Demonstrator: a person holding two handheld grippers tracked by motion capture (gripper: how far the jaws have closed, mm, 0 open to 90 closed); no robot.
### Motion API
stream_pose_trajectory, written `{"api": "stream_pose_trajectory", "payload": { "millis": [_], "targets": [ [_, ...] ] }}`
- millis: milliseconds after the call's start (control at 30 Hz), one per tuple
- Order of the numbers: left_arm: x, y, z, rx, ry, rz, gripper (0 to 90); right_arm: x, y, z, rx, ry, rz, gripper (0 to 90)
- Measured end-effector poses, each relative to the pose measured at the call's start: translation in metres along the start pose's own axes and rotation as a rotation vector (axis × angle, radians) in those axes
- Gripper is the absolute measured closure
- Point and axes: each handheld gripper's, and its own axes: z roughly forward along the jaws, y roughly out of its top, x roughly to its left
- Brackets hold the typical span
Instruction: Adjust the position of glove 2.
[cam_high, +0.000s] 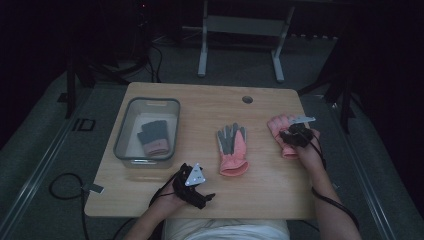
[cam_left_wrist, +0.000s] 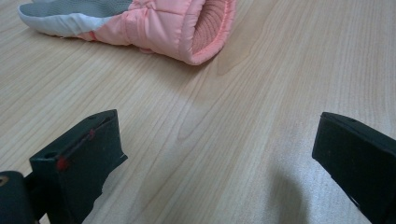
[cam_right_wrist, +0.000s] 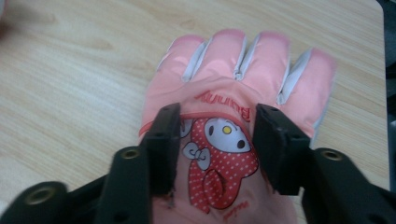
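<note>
Two pink padded gloves lie on the wooden table (cam_high: 200, 100). The middle glove (cam_high: 232, 150) lies palm up with its grey palm showing, and in the left gripper view its knitted cuff (cam_left_wrist: 210, 28) faces me. My left gripper (cam_high: 204, 196) rests near the table's front edge, its jaws wide open (cam_left_wrist: 215, 154) over bare wood, well short of that cuff. The right glove (cam_high: 277, 125) lies back up with a cartoon print (cam_right_wrist: 219, 158). My right gripper (cam_high: 295, 136) sits over it, jaws partly apart (cam_right_wrist: 217, 135) on either side of the print, with no fabric pinched.
A clear plastic bin (cam_high: 122, 130) stands at the left of the table, holding a dark glove with a pink cuff (cam_high: 154, 137). A round cable hole (cam_high: 247, 99) is near the table's far edge. Metal frame legs (cam_high: 202, 55) stand on the floor beyond.
</note>
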Motion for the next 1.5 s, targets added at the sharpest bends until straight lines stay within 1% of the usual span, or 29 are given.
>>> {"api": "stream_pose_trajectory", "payload": {
  "millis": [33, 67, 133, 167, 200, 267, 300, 367, 400, 433, 467, 500, 567, 600, 633, 700, 833, 867, 933, 1000, 1033, 1100, 1200, 1233, 1267, 1333, 1367, 1400, 1500],
  "targets": [
    [0.000, 0.000, 0.000, -0.001, 0.003, 0.000, 1.2, 0.000, 0.000, 0.000, 0.000, 0.000, 0.000, 59.3],
    [0.000, 0.000, 0.000, 0.000, 0.002, 0.000, 1.2, 0.002, 0.001, 0.001, 0.008, 0.001, 0.001, 63.4],
    [0.000, 0.000, 0.001, 0.001, 0.004, 0.002, 1.2, 0.003, 0.003, 0.001, 0.024, -0.019, 0.009, 76.1],
    [0.000, 0.000, 0.000, -0.001, 0.003, 0.001, 1.2, 0.004, 0.003, 0.001, 0.028, -0.027, 0.013, 80.1],
    [0.000, 0.000, 0.000, -0.002, 0.002, 0.001, 1.2, 0.003, 0.003, 0.000, 0.027, -0.033, 0.022, 82.2],
    [0.000, 0.000, 0.000, 0.000, 0.002, 0.002, 1.2, 0.002, 0.004, -0.001, 0.024, -0.028, 0.065, 84.6],
    [0.000, 0.000, 0.000, -0.001, 0.001, 0.001, 1.2, 0.001, 0.006, -0.005, 0.023, -0.032, 0.087, 85.2],
    [0.000, 0.000, 0.000, -0.003, 0.001, -0.001, 1.2, 0.001, 0.009, -0.011, 0.012, -0.039, 0.104, 85.3],
    [0.001, 0.000, 0.000, -0.003, 0.001, -0.001, 1.2, 0.001, 0.013, -0.020, -0.006, -0.019, 0.124, 85.6],
    [0.001, 0.000, 0.000, -0.002, 0.002, 0.000, 1.2, 0.001, 0.013, -0.020, -0.006, -0.019, 0.124, 85.6],
    [0.001, 0.000, 0.000, 0.000, 0.004, 0.003, 1.2, 0.003, 0.018, -0.032, -0.029, -0.010, 0.147, 85.7],
    [0.001, 0.000, 0.000, 0.000, 0.004, 0.003, 1.2, 0.003, 0.018, -0.032, -0.029, -0.010, 0.147, 85.7],
    [0.000, 0.000, 0.000, -0.001, 0.004, 0.003, 1.2, 0.005, 0.024, -0.047, -0.062, -0.004, 0.159, 85.8],
    [0.000, 0.000, 0.000, -0.001, 0.004, 0.003, 1.2, 0.009, 0.031, -0.063, -0.094, -0.013, 0.166, 85.9],
    [0.000, 0.000, 0.000, -0.001, 0.003, 0.002, 1.2, 0.009, 0.031, -0.063, -0.094, -0.013, 0.166, 85.9],
    [0.000, 0.000, 0.000, -0.001, 0.002, 0.004, 1.2, 0.014, 0.037, -0.079, -0.120, -0.033, 0.171, 85.8],
    [0.000, 0.000, 0.000, -0.002, 0.001, 0.003, 1.2, 0.029, 0.048, -0.106, -0.159, -0.075, 0.146, 85.8],
    [0.000, 0.000, 0.000, -0.002, 0.001, 0.003, 1.2, 0.031, 0.050, -0.110, -0.161, -0.080, 0.146, 85.8],
    [0.000, 0.000, 0.000, -0.001, 0.001, 0.004, 1.2, 0.036, 0.052, -0.121, -0.177, -0.073, 0.168, 85.8],
    [0.000, 0.000, 0.000, -0.003, 0.002, 0.003, 1.2, 0.042, 0.050, -0.126, -0.173, -0.079, 0.168, 85.8],
    [0.000, 0.000, 0.000, -0.004, 0.001, 0.004, 1.2, 0.043, 0.049, -0.127, -0.171, -0.080, 0.169, 85.8],
    [0.000, 0.000, 0.000, -0.003, 0.001, 0.004, 1.2, 0.048, 0.042, -0.129, -0.161, -0.076, 0.191, 85.8],
    [0.000, 0.000, 0.000, -0.005, -0.001, 0.004, 1.2, 0.058, 0.027, -0.125, -0.135, -0.065, 0.206, 85.9],
    [0.000, 0.000, 0.000, -0.005, -0.002, 0.005, 1.2, 0.061, 0.022, -0.123, -0.130, -0.054, 0.212, 85.8],
    [-0.001, 0.001, 0.000, -0.005, -0.002, 0.006, 1.2, 0.068, 0.010, -0.116, -0.107, -0.049, 0.213, 85.8],
    [-0.001, 0.001, 0.000, -0.004, -0.003, 0.007, 1.2, 0.070, 0.006, -0.113, -0.102, -0.037, 0.218, 85.8],
    [-0.001, 0.001, 0.000, -0.003, -0.003, 0.008, 1.2, 0.073, -0.004, -0.104, -0.077, -0.031, 0.225, 85.8],
    [-0.001, 0.001, 0.000, -0.003, -0.004, 0.009, 1.2, 0.073, -0.004, -0.104, -0.077, -0.031, 0.225, 85.8],
    [-0.001, 0.001, 0.000, -0.004, -0.004, 0.006, 1.2, 0.077, -0.012, -0.093, -0.050, -0.020, 0.229, 85.7]
  ]
}}
